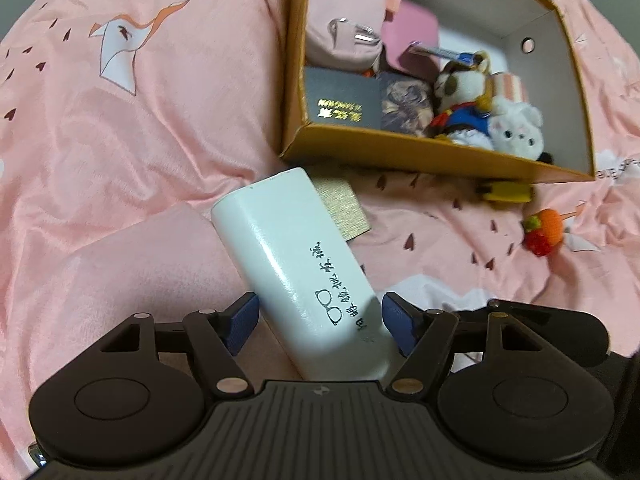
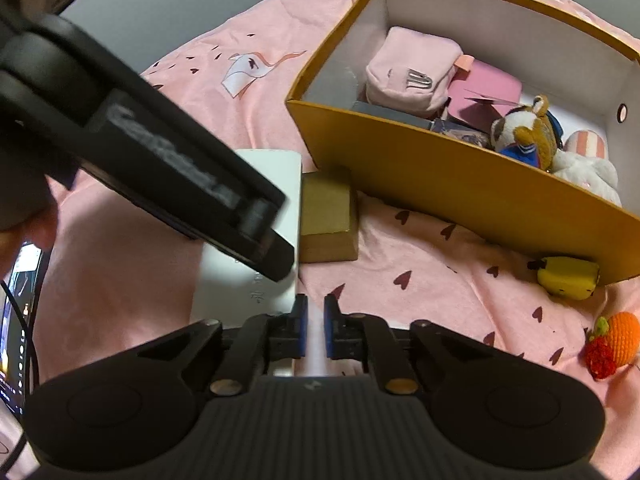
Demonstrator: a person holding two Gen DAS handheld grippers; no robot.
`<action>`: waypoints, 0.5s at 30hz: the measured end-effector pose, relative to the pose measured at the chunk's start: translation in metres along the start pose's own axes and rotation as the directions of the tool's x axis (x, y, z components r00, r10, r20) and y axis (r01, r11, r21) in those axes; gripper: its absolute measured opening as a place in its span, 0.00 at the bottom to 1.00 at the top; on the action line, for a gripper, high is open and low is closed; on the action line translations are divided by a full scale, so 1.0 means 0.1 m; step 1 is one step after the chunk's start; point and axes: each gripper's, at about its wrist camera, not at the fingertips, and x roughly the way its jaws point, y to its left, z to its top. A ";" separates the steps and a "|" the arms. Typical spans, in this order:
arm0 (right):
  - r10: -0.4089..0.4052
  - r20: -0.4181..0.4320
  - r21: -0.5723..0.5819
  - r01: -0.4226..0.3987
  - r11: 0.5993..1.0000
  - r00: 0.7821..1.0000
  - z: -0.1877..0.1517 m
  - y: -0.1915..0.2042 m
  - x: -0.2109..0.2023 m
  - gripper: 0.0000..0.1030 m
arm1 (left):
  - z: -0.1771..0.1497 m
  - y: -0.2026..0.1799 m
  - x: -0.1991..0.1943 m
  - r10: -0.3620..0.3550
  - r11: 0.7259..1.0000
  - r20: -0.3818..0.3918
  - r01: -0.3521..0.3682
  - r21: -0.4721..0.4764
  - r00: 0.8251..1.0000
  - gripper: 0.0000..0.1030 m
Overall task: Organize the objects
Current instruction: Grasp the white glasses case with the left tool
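A white glasses case point(image 1: 296, 264) with black writing lies tilted between the pads of my left gripper point(image 1: 320, 320); the pads sit close at each side, with a small gap showing. The case also shows in the right wrist view point(image 2: 256, 208), partly hidden by the left gripper's black body point(image 2: 152, 148). My right gripper point(image 2: 316, 328) is nearly shut and empty, low over the pink bedsheet. An orange cardboard box point(image 1: 400, 156) holds a pink pouch point(image 1: 340, 32), a black booklet point(image 1: 340, 100) and plush toys point(image 1: 464, 96).
A tan block point(image 1: 340, 208) lies beside the case near the box point(image 2: 460, 184). A yellow toy point(image 2: 568, 278) rests at the box's front. A crocheted orange-and-red fruit point(image 2: 612, 344) lies on the sheet. A phone screen point(image 2: 20, 320) is at the far left.
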 end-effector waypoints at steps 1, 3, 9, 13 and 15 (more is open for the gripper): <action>0.003 -0.001 -0.004 -0.003 1.000 1.000 0.00 0.01 0.00 0.06 | 0.00 0.00 0.02 0.009 1.000 -0.006 -0.009 0.001 1.000 0.80; 0.018 -0.001 -0.006 -0.018 1.000 1.000 0.01 0.02 -0.01 0.03 | 0.01 -0.02 0.04 0.030 1.000 -0.014 -0.030 0.008 0.999 0.81; 0.023 -0.020 -0.045 -0.024 0.999 1.000 0.06 0.09 0.00 0.02 | 0.07 -0.06 0.12 0.070 0.997 -0.068 -0.069 0.018 0.995 0.83; 0.019 -0.030 -0.071 -0.022 0.997 0.999 0.08 0.14 0.02 0.02 | 0.08 -0.08 0.15 0.103 0.995 -0.076 -0.102 0.019 0.992 0.82; 0.033 -0.034 -0.057 -0.035 0.998 0.999 0.09 0.12 0.02 0.02 | 0.08 -0.05 0.18 0.102 0.995 -0.080 -0.103 -0.002 0.992 0.82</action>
